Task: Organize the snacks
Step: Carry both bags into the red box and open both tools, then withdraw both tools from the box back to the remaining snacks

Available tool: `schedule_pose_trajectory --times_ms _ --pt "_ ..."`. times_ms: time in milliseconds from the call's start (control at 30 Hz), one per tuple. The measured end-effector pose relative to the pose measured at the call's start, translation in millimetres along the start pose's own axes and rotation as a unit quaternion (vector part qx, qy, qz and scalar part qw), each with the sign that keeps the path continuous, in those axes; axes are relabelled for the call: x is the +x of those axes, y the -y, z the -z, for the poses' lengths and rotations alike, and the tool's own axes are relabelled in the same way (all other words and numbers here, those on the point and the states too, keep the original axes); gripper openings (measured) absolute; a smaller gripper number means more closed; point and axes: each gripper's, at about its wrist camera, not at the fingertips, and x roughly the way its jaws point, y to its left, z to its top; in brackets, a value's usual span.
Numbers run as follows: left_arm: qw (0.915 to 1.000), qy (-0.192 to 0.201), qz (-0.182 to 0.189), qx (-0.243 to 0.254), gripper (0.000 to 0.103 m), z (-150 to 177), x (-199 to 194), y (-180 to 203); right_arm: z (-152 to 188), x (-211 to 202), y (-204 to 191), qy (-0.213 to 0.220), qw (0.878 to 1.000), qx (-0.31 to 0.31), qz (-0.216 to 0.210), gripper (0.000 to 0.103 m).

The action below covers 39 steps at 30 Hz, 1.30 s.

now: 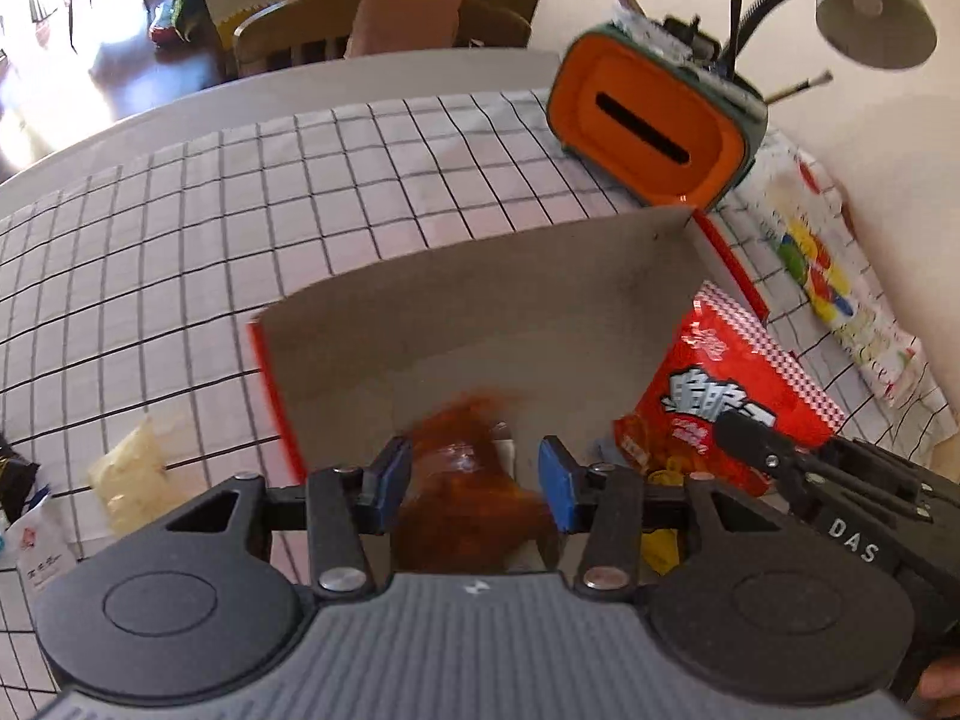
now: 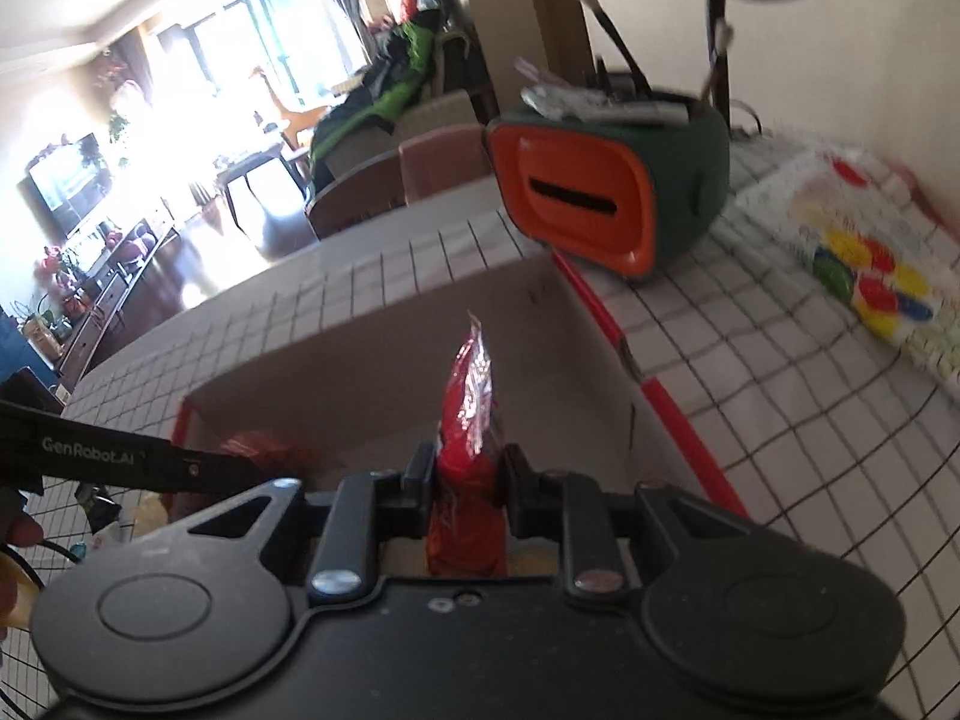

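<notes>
My left gripper (image 1: 474, 480) is shut on a brown-orange snack pack (image 1: 468, 504), blurred, held over the open cardboard box (image 1: 480, 288) with red outer sides. In the left wrist view my right gripper (image 1: 729, 423) comes in from the right over that box with a large red snack bag (image 1: 744, 384) in its fingers. In the right wrist view my right gripper (image 2: 469, 474) is shut on the red snack bag (image 2: 471, 396), which stands edge-on above the box (image 2: 420, 336). The left gripper's dark arm (image 2: 120, 462) crosses at the left, with a hand beside it.
A checked cloth (image 1: 180, 240) covers the table. An orange-fronted green holder (image 1: 654, 126) with brushes stands behind the box, under a lamp (image 1: 873, 6). A white pack with coloured dots (image 1: 828, 276) lies right of the box. A pale packet (image 1: 132, 468) and other packs lie left.
</notes>
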Motion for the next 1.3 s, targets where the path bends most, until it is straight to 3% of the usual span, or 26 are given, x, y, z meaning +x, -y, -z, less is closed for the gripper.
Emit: schedule_pose_trajectory --times_ms 200,433,600,700,900,1200,1300 --pt "0.9996 -0.016 -0.015 0.015 0.045 0 18 10 4 17 2 -0.036 0.999 -0.013 0.024 0.024" --pt "0.9997 -0.017 -0.017 0.009 0.046 5 20 6 5 7 5 -0.040 0.998 -0.035 0.029 0.029" --pt "0.9999 -0.007 -0.013 0.002 0.046 10 8 2 5 -9 -2 -0.033 0.998 -0.050 0.019 0.031" --pt "0.9999 0.003 -0.012 -0.001 0.056 13 -3 -1 6 -20 -11 -0.028 0.998 -0.059 0.009 0.031" --pt "0.9996 0.026 -0.013 -0.007 0.059 22 -26 -12 11 -38 -34 -0.016 0.996 -0.087 -0.005 0.035" --pt "0.9966 0.070 -0.037 -0.019 0.073 47 -63 -29 15 -49 -61 -0.014 0.993 -0.107 -0.045 0.043" --pt "0.9954 0.079 -0.041 -0.037 0.073 57 -72 -37 16 -49 -73 -0.015 0.991 -0.120 -0.063 0.047"
